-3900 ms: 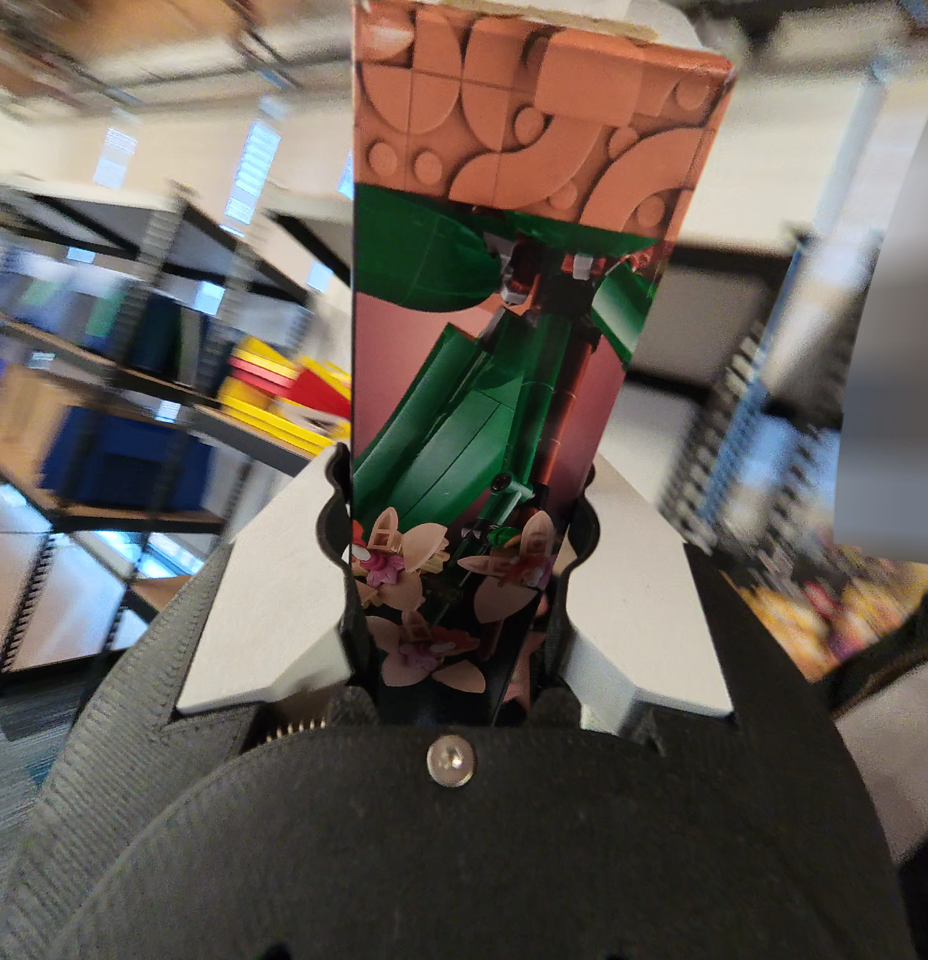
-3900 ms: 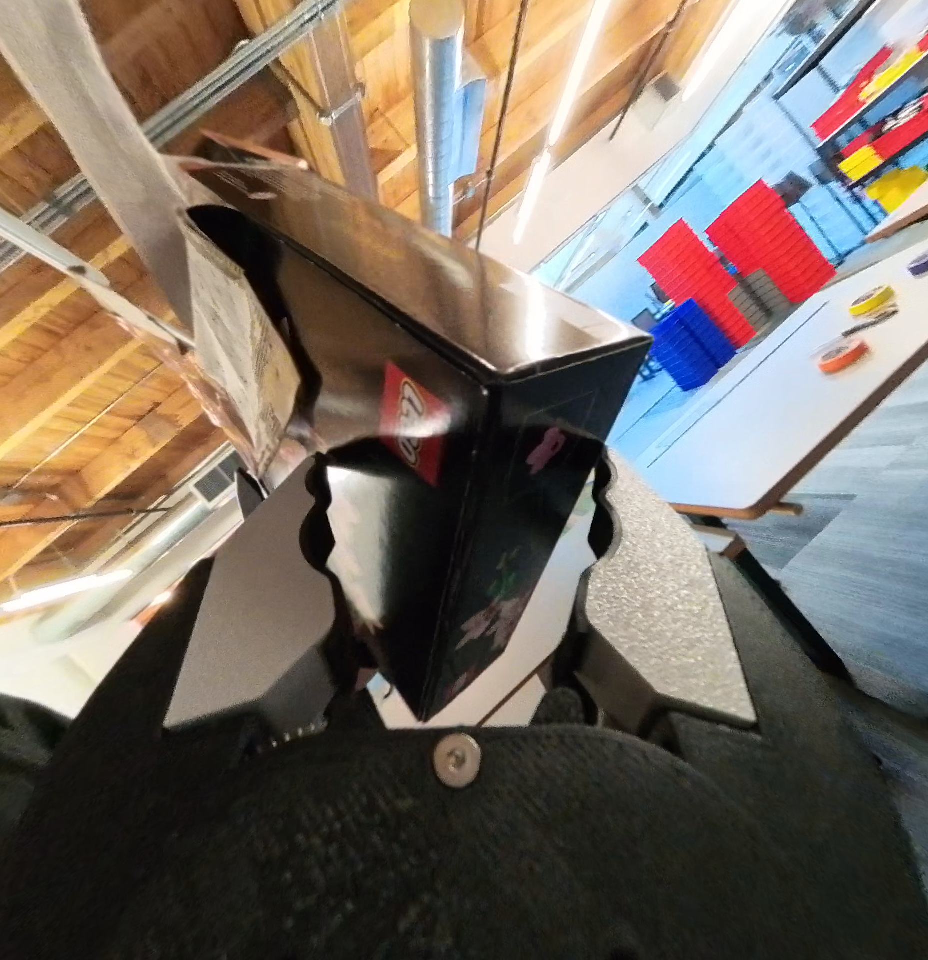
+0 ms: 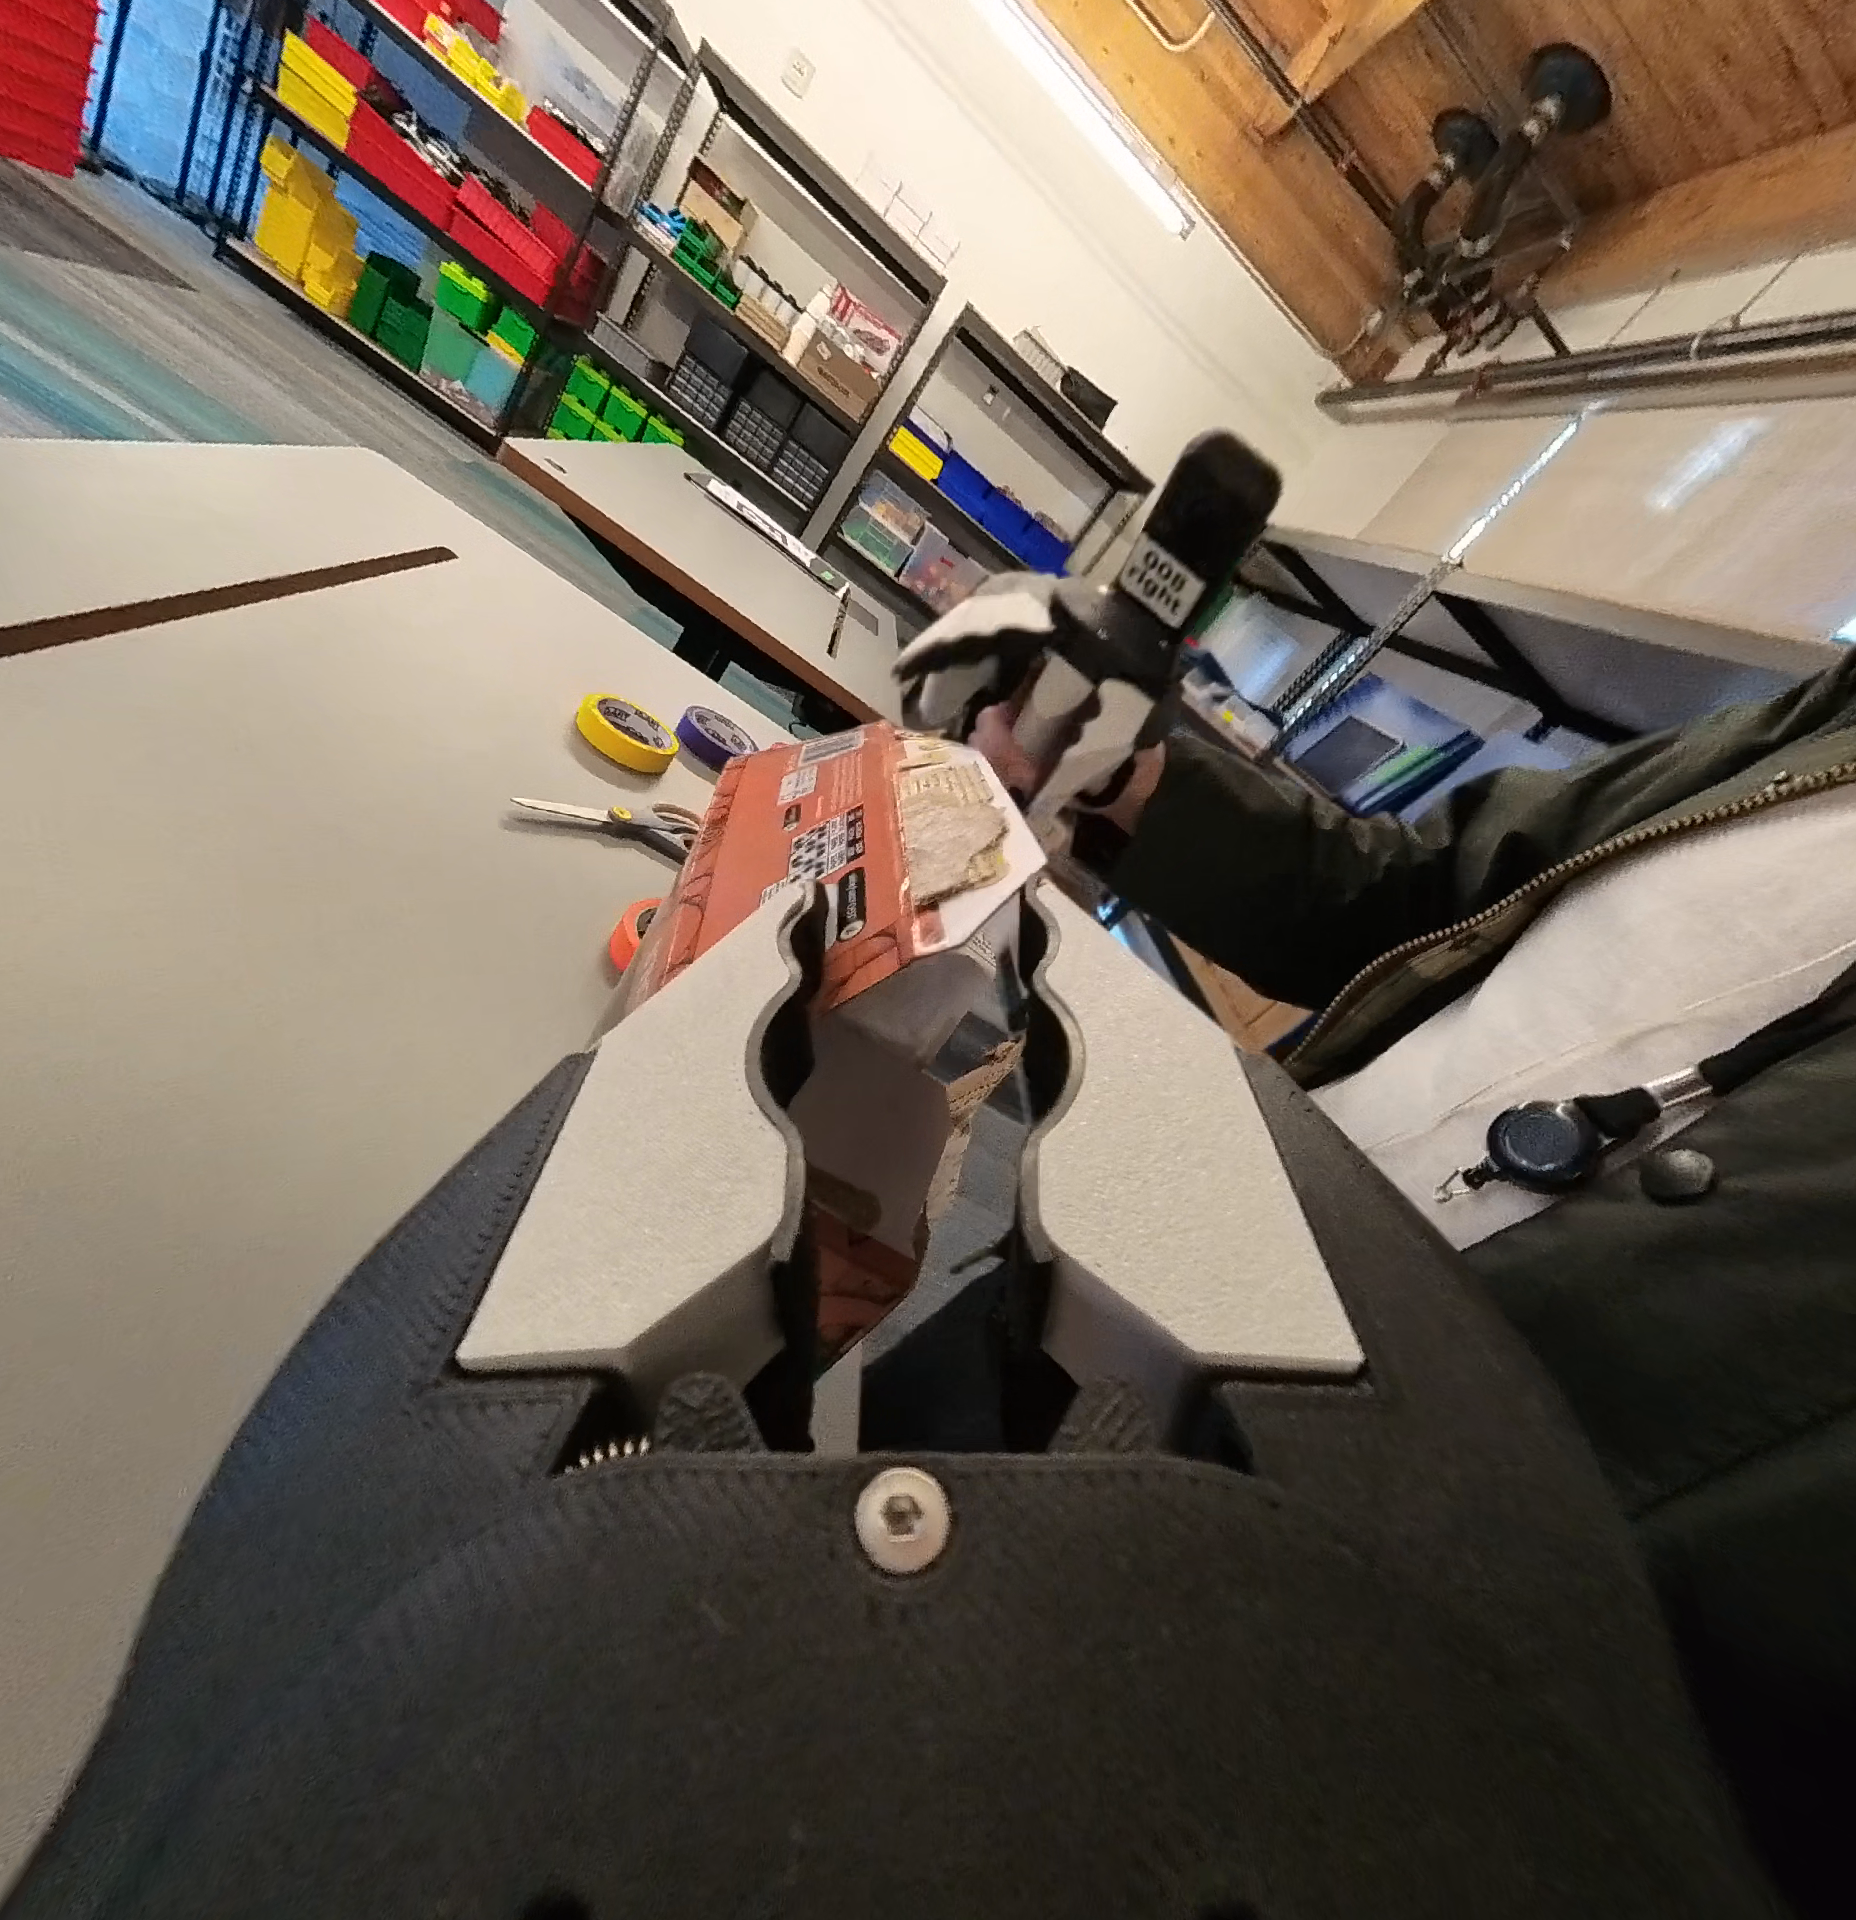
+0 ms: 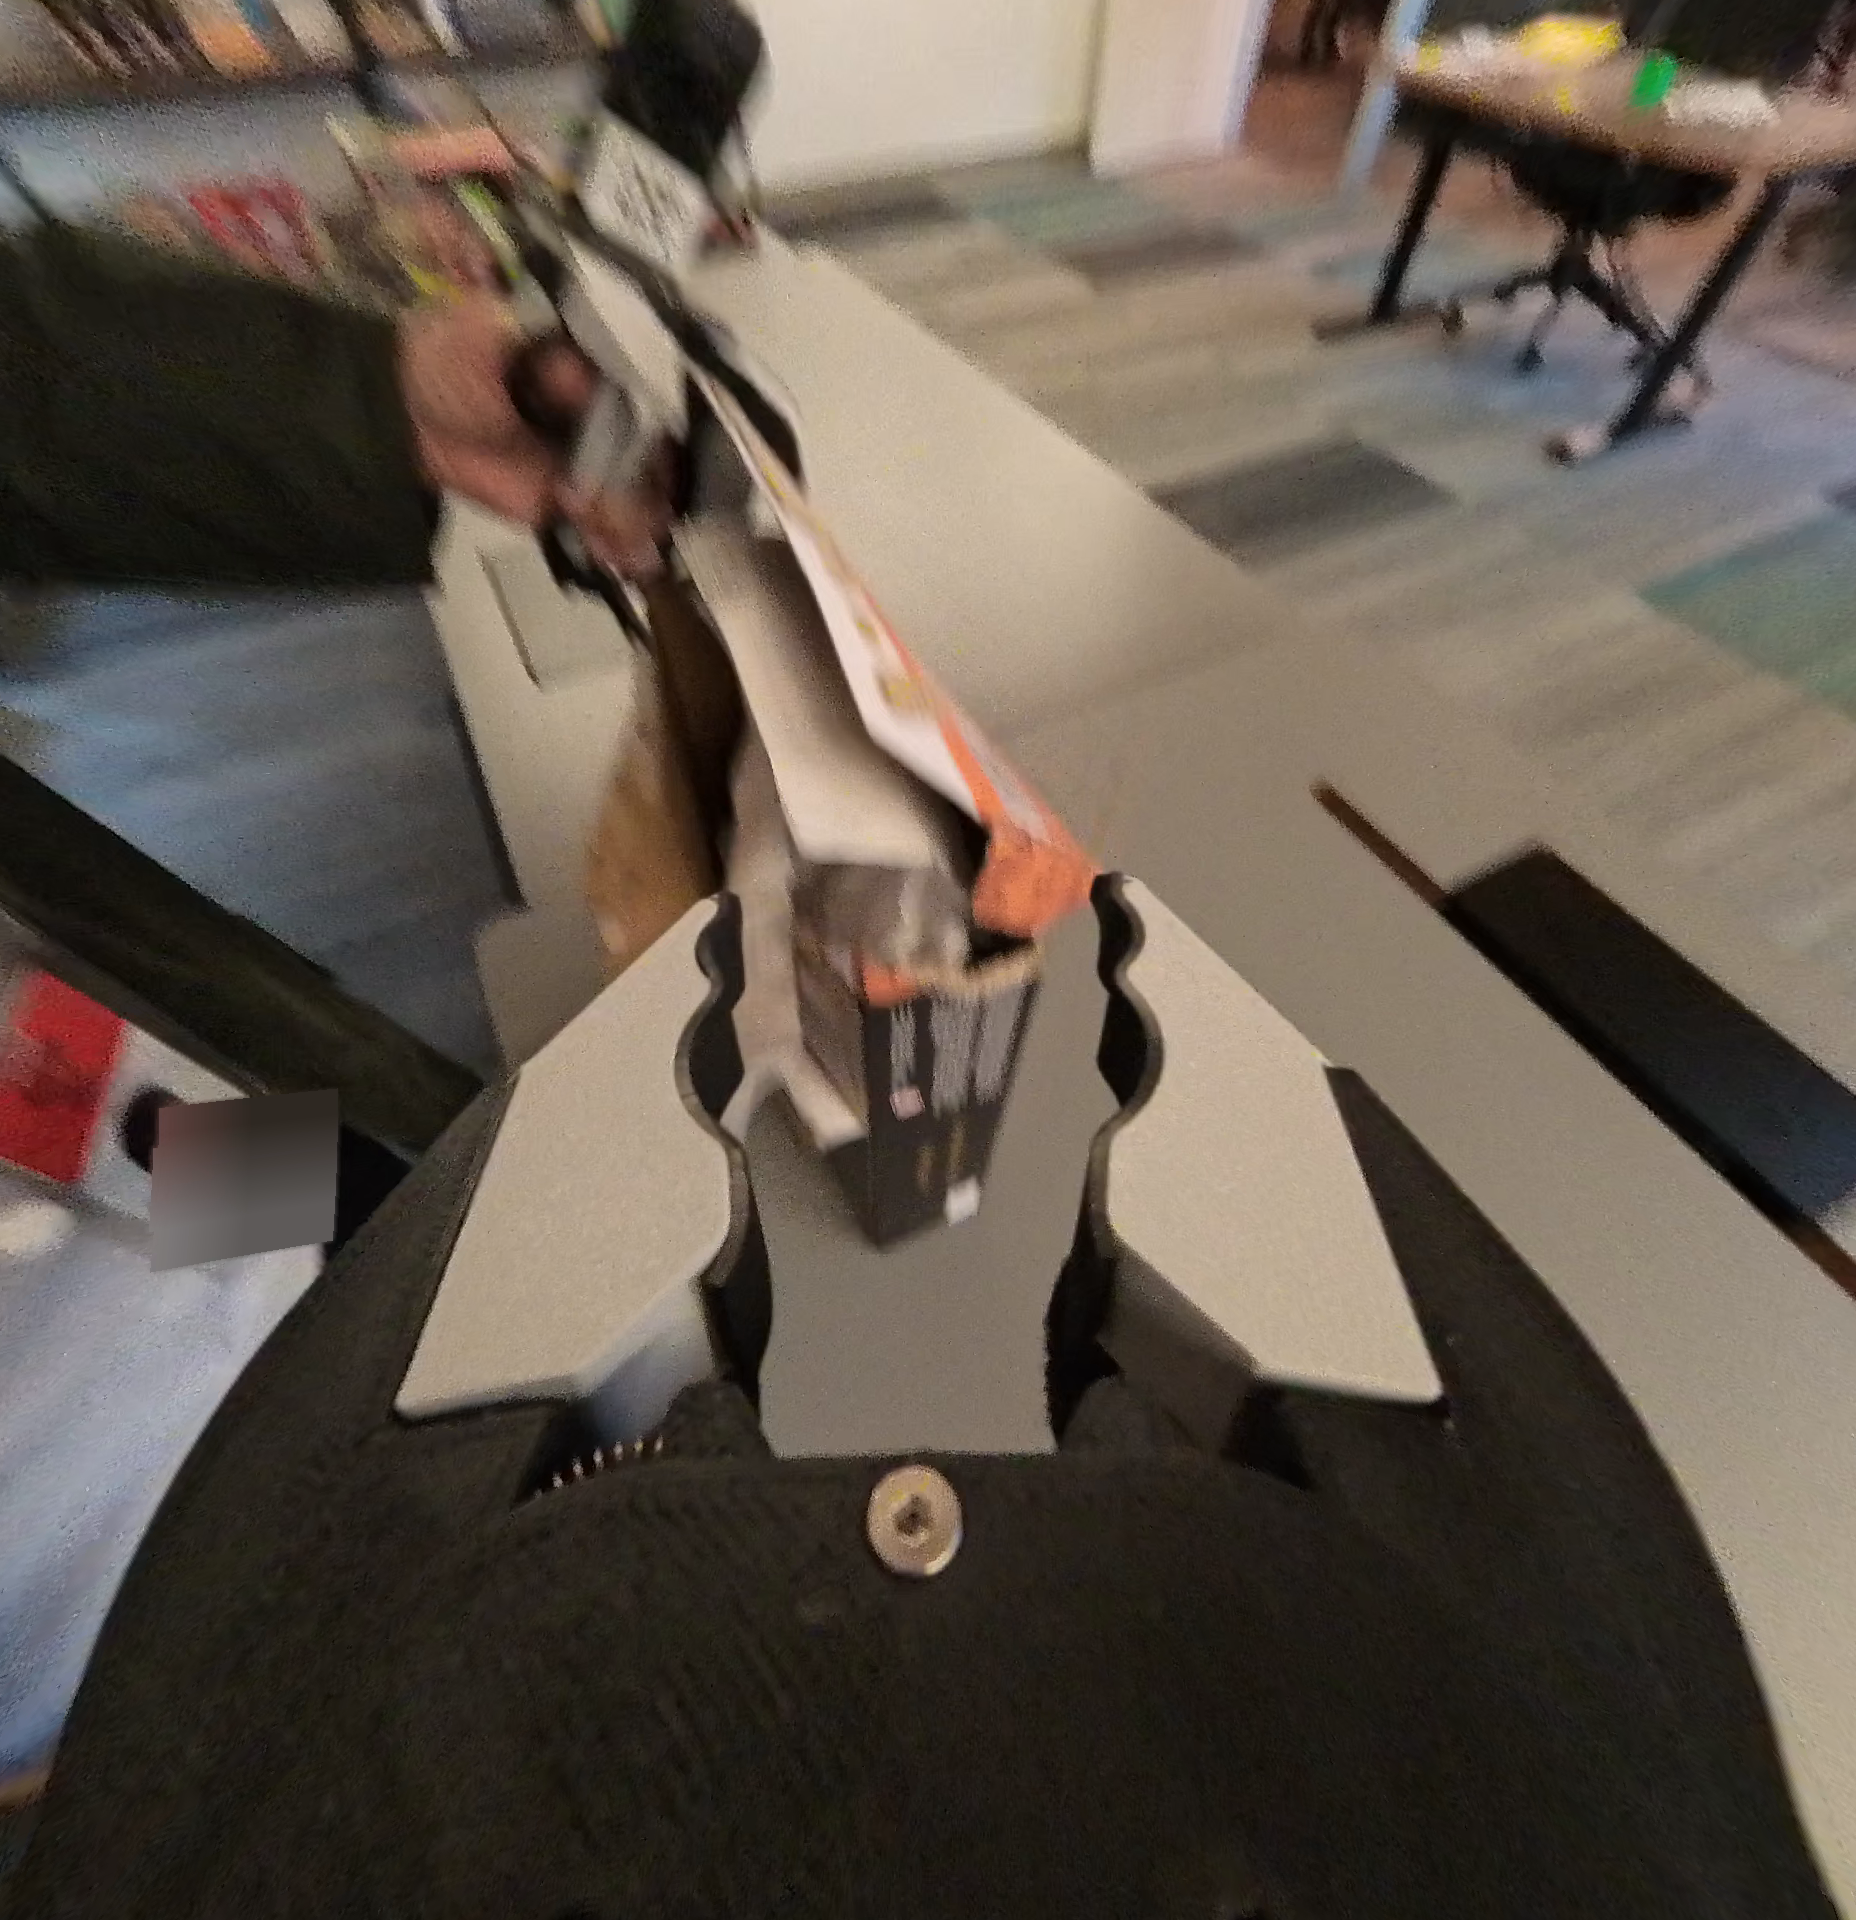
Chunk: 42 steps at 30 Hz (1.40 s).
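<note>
**Orange carton between two hand-held grippers over a pale bench**

While the left hand-held gripper (image 3: 919, 940) has its grey fingers closed narrowly on an orange printed cardboard carton (image 3: 836, 831), the carton's torn top flap – grey raw board showing – points away from the camera toward the person's gloved hand (image 3: 1038, 686). That hand grips the black handle of the right hand-held gripper (image 4: 908, 940), seen beyond the carton in the left wrist view. Both grey pads of the left one press the carton's sides, and the carton sits up off the bench.

From the right wrist view, which is blurred, the carton's black lower end and an open white flap lie between the right hand-held gripper's fingers. Its jaws stand fairly wide; the left finger seems to touch the white flap, the right one is clear of the carton – whether it has any real hold I cannot tell.

On the pale grey bench (image 3: 228, 883) beyond the carton lie a yellow roll of tape (image 3: 626, 732), a purple roll of tape (image 3: 714, 736) just beside it, a pair of grey-handled scissors (image 3: 602, 816) and, partly hidden behind the left finger, an orange roll of tape (image 3: 629, 933). Metal shelving with red, yellow and green bins (image 3: 404, 239) lines the far wall. A dark green jacket sleeve (image 3: 1319, 883) crosses the right side.
</note>
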Each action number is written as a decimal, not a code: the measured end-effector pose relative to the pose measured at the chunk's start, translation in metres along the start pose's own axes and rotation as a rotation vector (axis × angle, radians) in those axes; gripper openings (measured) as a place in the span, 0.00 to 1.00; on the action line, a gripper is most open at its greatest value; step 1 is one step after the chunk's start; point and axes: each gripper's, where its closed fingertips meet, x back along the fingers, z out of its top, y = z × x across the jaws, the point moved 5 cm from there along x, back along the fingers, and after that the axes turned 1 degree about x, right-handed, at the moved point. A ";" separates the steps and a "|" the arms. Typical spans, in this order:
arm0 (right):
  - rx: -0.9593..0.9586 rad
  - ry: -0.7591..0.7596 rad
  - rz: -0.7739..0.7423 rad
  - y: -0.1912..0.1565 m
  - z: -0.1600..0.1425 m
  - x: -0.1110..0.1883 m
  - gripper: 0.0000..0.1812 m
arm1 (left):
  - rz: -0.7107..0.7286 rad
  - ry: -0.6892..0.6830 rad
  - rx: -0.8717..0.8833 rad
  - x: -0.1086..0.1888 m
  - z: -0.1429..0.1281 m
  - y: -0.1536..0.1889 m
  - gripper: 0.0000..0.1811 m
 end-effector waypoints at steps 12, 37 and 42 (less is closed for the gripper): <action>0.079 -0.038 0.136 0.023 0.023 -0.059 0.28 | 0.005 0.018 0.033 0.000 0.004 -0.004 0.18; -0.280 -0.042 0.320 0.036 0.011 -0.083 0.12 | 0.004 -0.079 -0.115 0.014 -0.001 -0.014 0.32; -0.268 -0.001 0.347 0.028 0.009 -0.078 0.12 | -0.016 -0.110 -0.110 0.001 -0.012 -0.021 0.31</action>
